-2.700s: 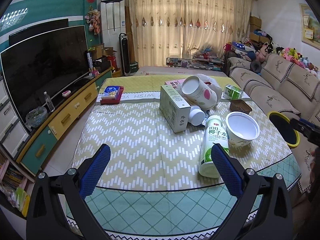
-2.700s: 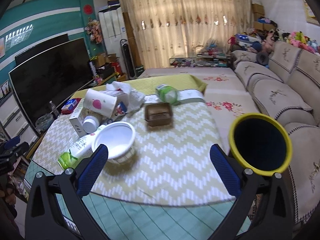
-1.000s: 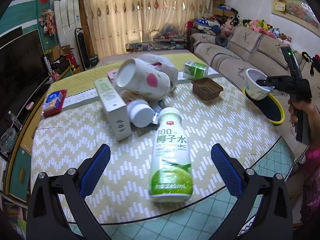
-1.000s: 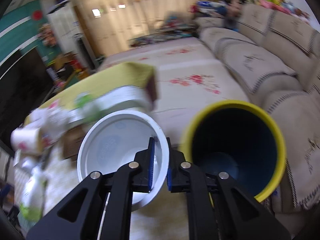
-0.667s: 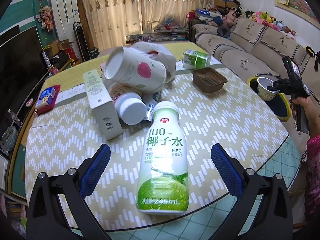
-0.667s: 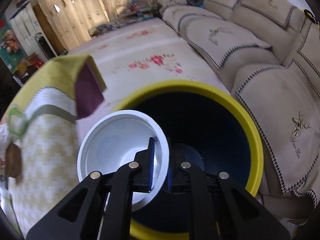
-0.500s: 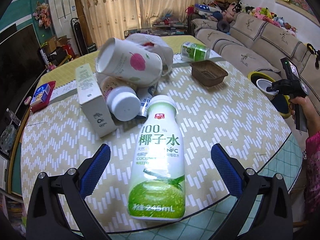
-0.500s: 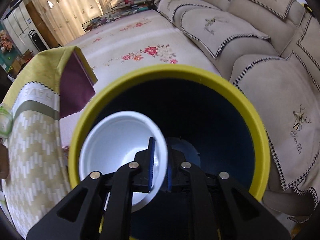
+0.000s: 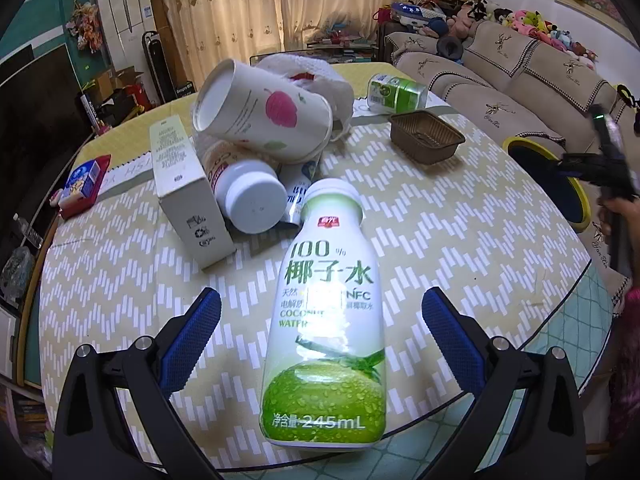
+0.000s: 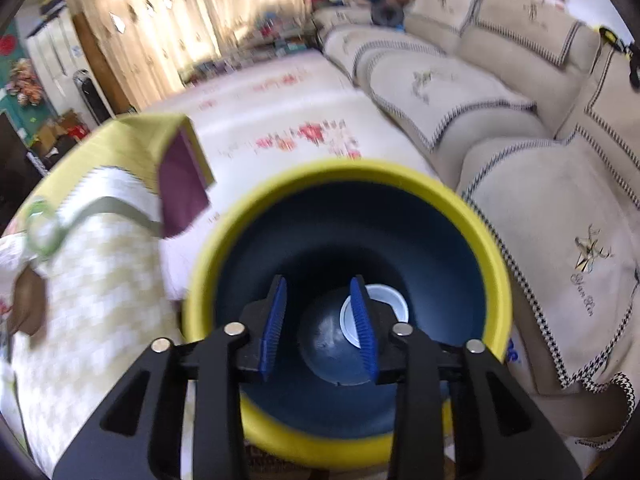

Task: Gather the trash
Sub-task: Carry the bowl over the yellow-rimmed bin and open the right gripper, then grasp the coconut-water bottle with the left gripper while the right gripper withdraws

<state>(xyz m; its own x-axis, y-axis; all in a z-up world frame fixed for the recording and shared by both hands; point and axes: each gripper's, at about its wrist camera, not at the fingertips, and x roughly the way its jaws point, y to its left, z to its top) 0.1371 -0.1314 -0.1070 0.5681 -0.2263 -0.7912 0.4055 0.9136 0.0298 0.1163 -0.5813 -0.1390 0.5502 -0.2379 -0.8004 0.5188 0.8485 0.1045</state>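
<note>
A coconut-water bottle (image 9: 326, 320) lies on its side on the patterned tablecloth (image 9: 460, 240). My left gripper (image 9: 320, 299) is open, one finger on either side of the bottle, neither touching it. My right gripper (image 10: 318, 284) hangs over the mouth of a yellow-rimmed dark blue bin (image 10: 344, 172). Its jaws are opening with nothing between them. A white bowl (image 10: 380, 312) lies at the bottom of the bin, partly hidden behind the right finger. The left wrist view shows the right gripper (image 9: 592, 168) over the bin (image 9: 520, 144) beside the table.
Beyond the bottle lie an apple-print paper cup (image 9: 264, 116), a white carton (image 9: 188, 184), a white-lidded jar (image 9: 250, 196), a brown tray (image 9: 426, 136) and a green can (image 9: 396, 92). A red box (image 9: 82, 184) sits at the far left. A sofa (image 10: 520, 120) stands right of the bin.
My right gripper has let go of the white bowl, which has dropped into the bin, and its jaws have parted. My left gripper has sunk closer to the bottle.
</note>
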